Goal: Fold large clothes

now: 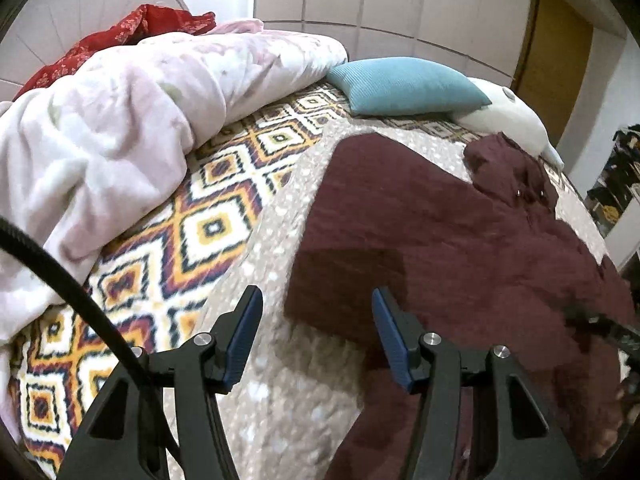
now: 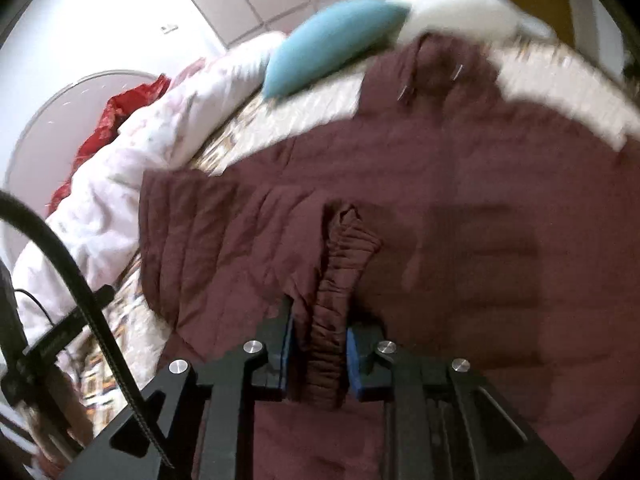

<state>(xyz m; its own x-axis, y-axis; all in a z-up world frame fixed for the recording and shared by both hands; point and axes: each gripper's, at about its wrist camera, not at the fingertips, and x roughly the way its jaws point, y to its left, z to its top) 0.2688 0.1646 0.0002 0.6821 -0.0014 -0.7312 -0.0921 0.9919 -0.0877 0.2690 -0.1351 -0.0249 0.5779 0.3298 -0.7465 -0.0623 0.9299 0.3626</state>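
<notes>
A large maroon garment (image 1: 432,232) lies spread on the bed, its collar end toward the far right. My left gripper (image 1: 316,308) hangs open above the garment's near left edge, with nothing between its blue pads. In the right wrist view the same maroon garment (image 2: 440,168) fills the frame. My right gripper (image 2: 320,344) is shut on a bunched, ribbed fold of the maroon garment (image 2: 340,264), which stands up between the blue pads.
A beige speckled cover (image 1: 276,240) lies under the garment, over a diamond-patterned blanket (image 1: 208,208). A pink-white duvet (image 1: 120,128) is heaped at the left with red cloth (image 1: 132,28) behind. A teal pillow (image 1: 404,84) and a white plush (image 1: 512,116) lie at the far side.
</notes>
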